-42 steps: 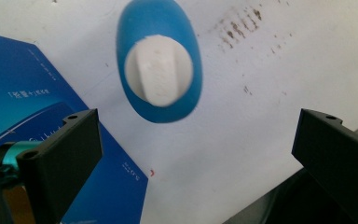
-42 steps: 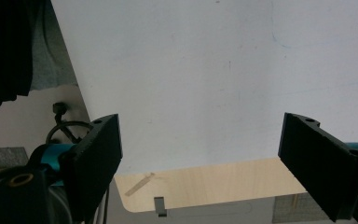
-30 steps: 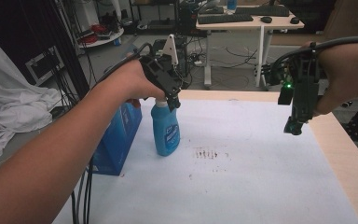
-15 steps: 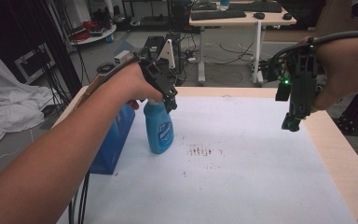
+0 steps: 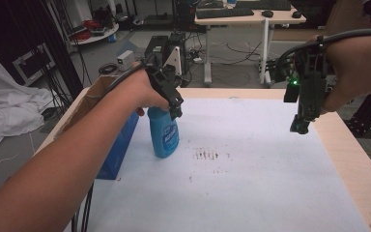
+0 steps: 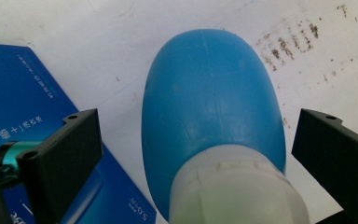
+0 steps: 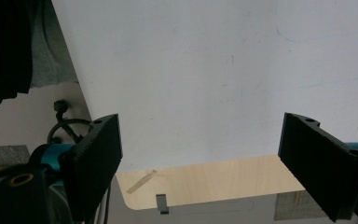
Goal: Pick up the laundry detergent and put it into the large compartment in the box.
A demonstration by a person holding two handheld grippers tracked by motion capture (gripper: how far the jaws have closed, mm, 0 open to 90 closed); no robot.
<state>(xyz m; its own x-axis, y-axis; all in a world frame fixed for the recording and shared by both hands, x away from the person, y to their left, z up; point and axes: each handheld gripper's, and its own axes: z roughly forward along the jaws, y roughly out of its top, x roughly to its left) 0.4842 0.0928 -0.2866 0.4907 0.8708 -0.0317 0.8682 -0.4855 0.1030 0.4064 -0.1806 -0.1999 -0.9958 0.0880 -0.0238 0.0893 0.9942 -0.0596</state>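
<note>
The blue bottle [image 5: 164, 133] stood upright on the white surface [image 5: 251, 193], toward its left edge and just beside a blue box [image 5: 121, 145] lying along that edge. The left tool [image 5: 171, 99] hung over the bottle's top; in the left gripper view its jaws stood wide apart on either side of the white cap [image 6: 235, 191], touching neither cap nor bottle. A patch of dark specks [image 5: 207, 155] marked the surface just right of the bottle. The right tool [image 5: 300, 126] was held above the right edge, jaws spread with nothing between them
</note>
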